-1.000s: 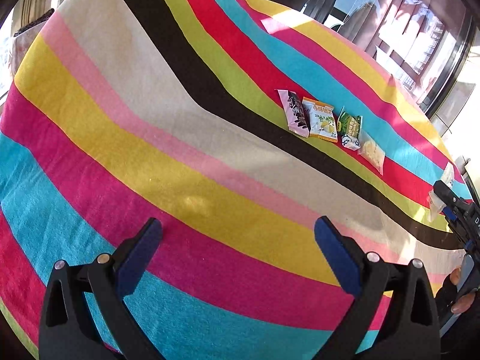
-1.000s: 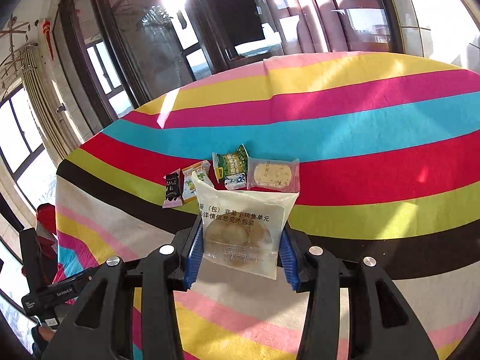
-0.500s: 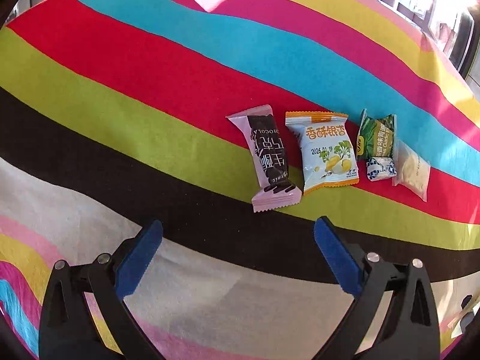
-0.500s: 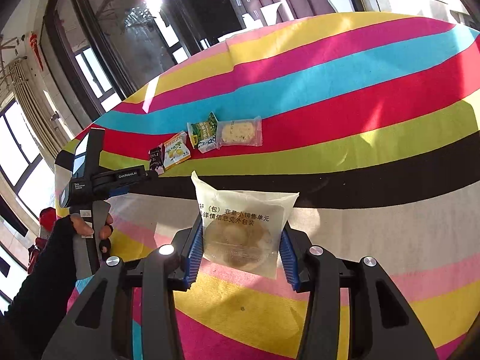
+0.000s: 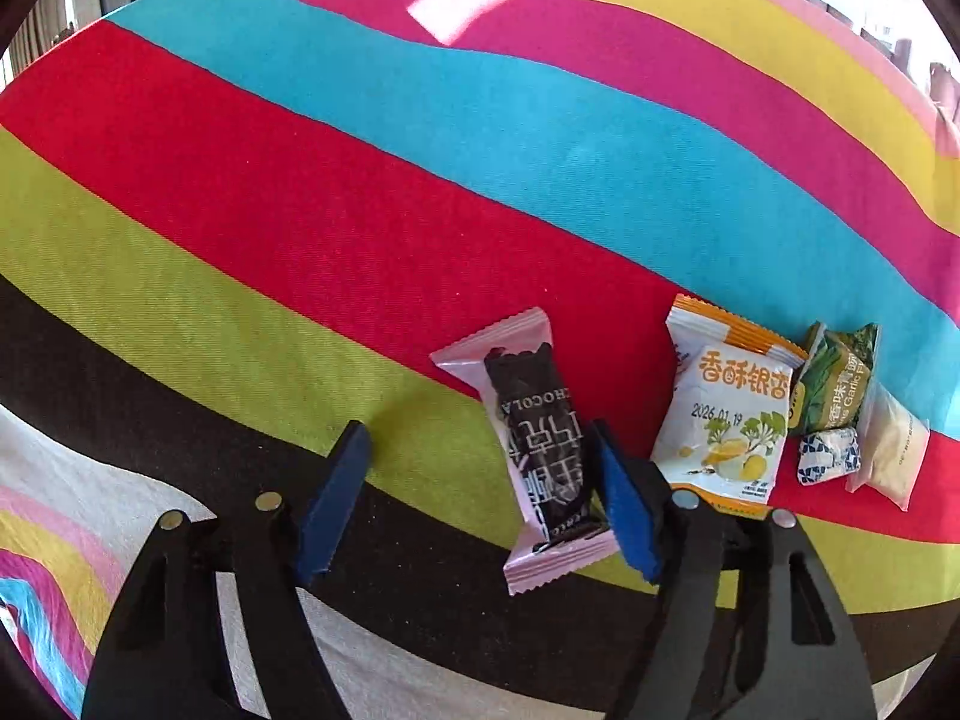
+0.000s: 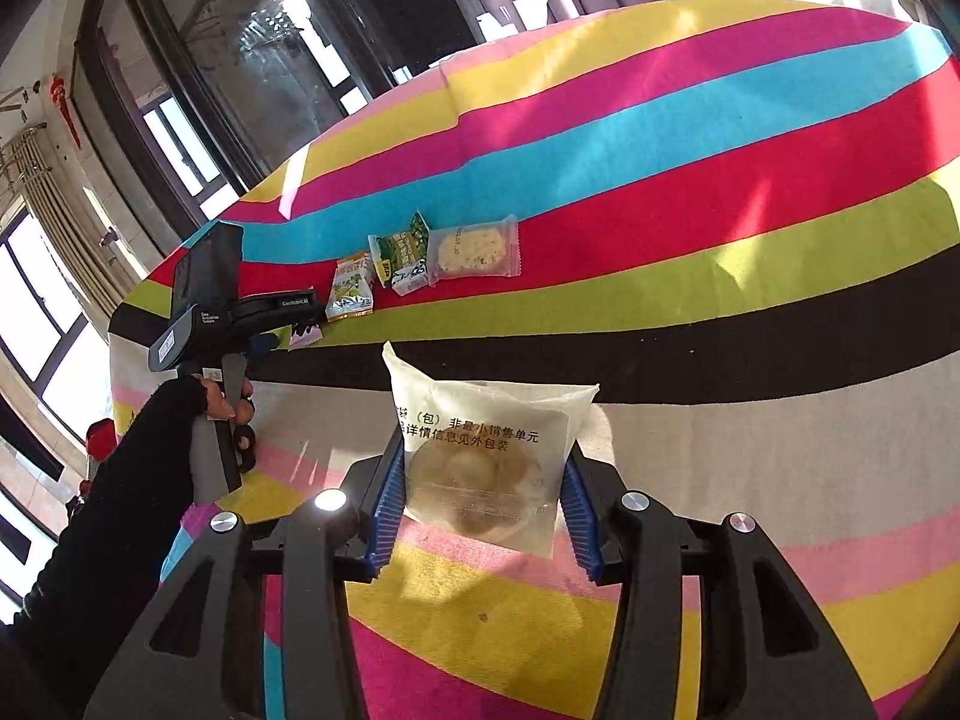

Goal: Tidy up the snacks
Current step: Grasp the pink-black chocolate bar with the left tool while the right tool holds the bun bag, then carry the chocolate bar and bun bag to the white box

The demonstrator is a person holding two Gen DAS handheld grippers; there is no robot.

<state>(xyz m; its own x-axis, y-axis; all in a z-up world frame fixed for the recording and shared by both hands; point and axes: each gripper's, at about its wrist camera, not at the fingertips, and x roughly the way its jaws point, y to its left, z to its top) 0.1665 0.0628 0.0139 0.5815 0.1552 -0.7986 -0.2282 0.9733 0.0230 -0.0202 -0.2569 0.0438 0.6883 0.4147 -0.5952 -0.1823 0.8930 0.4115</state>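
Observation:
A pink chocolate packet (image 5: pixel 540 450) lies on the striped tablecloth (image 5: pixel 300 210), at the left end of a row with an orange-white packet (image 5: pixel 726 414), a green packet (image 5: pixel 837 384) and a clear biscuit packet (image 5: pixel 894 450). My left gripper (image 5: pixel 480 438) straddles the pink packet with its jaws closing; the right pad (image 5: pixel 621 510) is at the packet's edge, the left pad (image 5: pixel 333 492) stands well apart. My right gripper (image 6: pixel 486 450) is shut on a translucent pastry packet (image 6: pixel 486 450), held above the cloth nearer than the row (image 6: pixel 420 258).
The right wrist view shows a black-sleeved hand (image 6: pixel 222 402) holding the left gripper's handle beside the row. Windows and curtains (image 6: pixel 54 204) stand beyond the table's far edge. Bare cloth stretches to the right of the biscuit packet (image 6: pixel 474 249).
The left gripper swept across the cloth to the snack row, then narrowed its jaws around the pink packet. The right gripper sank a little toward the cloth, still holding its packet.

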